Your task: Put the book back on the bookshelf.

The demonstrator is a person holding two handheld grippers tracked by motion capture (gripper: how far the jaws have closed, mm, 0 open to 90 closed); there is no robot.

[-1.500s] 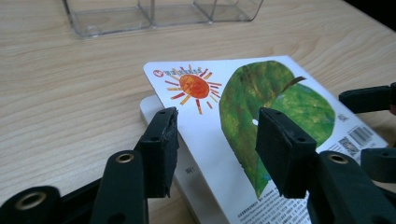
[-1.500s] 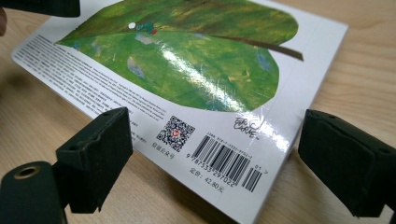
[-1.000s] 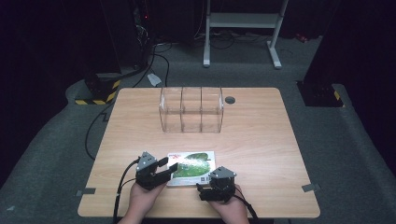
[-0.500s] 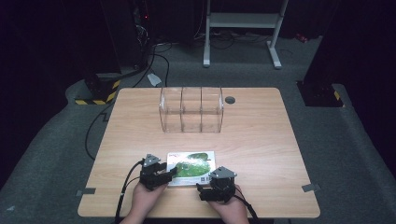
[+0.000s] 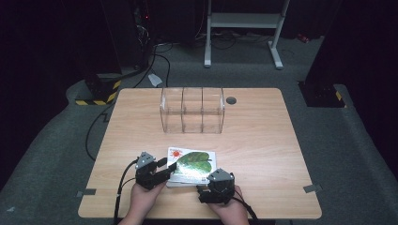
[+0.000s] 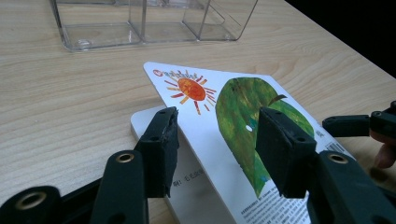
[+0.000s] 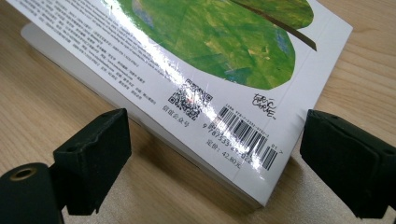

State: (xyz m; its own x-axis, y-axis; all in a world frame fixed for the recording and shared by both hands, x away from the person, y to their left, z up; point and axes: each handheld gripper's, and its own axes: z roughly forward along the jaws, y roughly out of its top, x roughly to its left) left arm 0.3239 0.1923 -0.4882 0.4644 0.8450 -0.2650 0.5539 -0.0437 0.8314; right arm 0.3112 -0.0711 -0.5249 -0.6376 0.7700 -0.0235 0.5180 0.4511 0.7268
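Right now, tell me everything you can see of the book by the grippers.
The book is a thick, glossy white board book lying back cover up on the wooden table, near its front edge. The cover shows a green leaf, a red-orange sun, a barcode and a QR code. Its top cover looks lifted at one corner. The left gripper straddles that raised edge with jaws apart; the right gripper faces its barcode corner, open.

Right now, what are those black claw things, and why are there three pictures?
A person holds a two-jaw grabber in each hand: the left gripper and the right gripper. One camera looks down from above the wooden table. Two small cameras ride on the grabbers, so you see their black jaws up close. On the table lie a picture book with a green leaf and a sun, and a clear plastic organizer farther back. The left jaws straddle the book's cover; the right jaws stand open beside its corner.
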